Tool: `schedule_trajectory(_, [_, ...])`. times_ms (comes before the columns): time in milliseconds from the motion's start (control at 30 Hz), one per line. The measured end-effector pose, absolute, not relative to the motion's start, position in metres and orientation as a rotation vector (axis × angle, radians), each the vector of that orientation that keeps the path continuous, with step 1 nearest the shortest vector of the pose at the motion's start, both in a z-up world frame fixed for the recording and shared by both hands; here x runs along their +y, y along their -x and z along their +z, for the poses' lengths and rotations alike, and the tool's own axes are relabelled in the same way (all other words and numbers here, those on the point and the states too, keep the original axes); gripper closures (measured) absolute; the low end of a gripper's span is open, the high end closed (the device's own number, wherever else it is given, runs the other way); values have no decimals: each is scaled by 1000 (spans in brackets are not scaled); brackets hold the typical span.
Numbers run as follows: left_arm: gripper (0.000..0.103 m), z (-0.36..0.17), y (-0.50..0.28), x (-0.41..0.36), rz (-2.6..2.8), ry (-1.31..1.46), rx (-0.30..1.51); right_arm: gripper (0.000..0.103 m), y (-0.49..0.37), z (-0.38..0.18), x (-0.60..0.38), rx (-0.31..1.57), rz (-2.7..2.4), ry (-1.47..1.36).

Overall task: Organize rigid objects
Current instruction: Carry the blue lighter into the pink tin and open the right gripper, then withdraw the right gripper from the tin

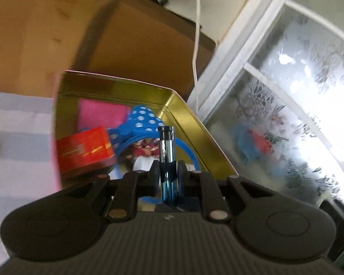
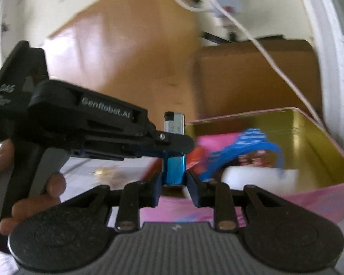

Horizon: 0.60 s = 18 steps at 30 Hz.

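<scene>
The left gripper (image 1: 168, 171) had its two black fingers pressed against the sides of a slim blue metallic lighter with a silver top (image 1: 167, 158), which stood upright between them. Just beyond it lay an open rectangular tin with a gold interior and pink outside (image 1: 190, 119), resting on a pale striped cloth (image 1: 18, 137). Inside the tin sat a red cardboard box (image 1: 84, 151) at the left, a pink flat packet (image 1: 101, 114) farther back, and a blue hairband with a white-dotted bow (image 1: 142, 121) in the middle.

In the right wrist view the right gripper (image 2: 173, 178) had its jaws a little apart, flanking the lower blue end of the same lighter (image 2: 174, 169); whether they touched it could not be told through the blur. The left gripper (image 2: 176, 142) reached in from the left, gripped by a hand (image 2: 34, 192), crossing the lighter's middle. The tin (image 2: 309, 194) sat to the right and slightly farther off. A brown cardboard box (image 2: 252, 78) stood behind it, near a white cable (image 2: 275, 61).
</scene>
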State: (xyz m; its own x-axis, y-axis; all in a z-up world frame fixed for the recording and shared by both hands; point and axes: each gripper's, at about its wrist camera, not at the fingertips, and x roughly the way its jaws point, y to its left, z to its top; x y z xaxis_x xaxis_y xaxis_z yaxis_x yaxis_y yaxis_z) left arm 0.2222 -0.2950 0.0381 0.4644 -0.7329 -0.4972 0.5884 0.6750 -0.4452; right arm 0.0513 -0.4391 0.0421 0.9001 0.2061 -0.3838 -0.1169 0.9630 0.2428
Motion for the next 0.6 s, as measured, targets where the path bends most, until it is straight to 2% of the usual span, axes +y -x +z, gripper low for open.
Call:
schedule_trajectory(67, [77, 31, -232, -319, -812, 179, 737, 78, -66, 37, -456, 459, 127, -208])
schedule_trajectory(100, [58, 28, -236, -327, -795, 157, 753, 78, -75, 35, -460, 478, 85, -178])
schedule_trajectory(133, [48, 25, -238, -332, -772, 145, 755, 78, -84, 33, -464, 491, 35, -135])
schedule_trajectory(233, [48, 22, -232, -321, -771, 155, 738, 75, -104, 22, -471, 516, -119, -27])
schedule_trajectory(300, [48, 26, -217, -302, -780, 141, 703, 75, -101, 21, -477, 513, -106, -65])
schedule_trajectory(467, [48, 31, -171, -228, -737, 117, 599, 75, -59, 27, -459, 343, -112, -93])
schedule_trajectory(600, [48, 8, -123, -160, -640, 83, 567, 75, -29, 25, -428, 225, -140, -154])
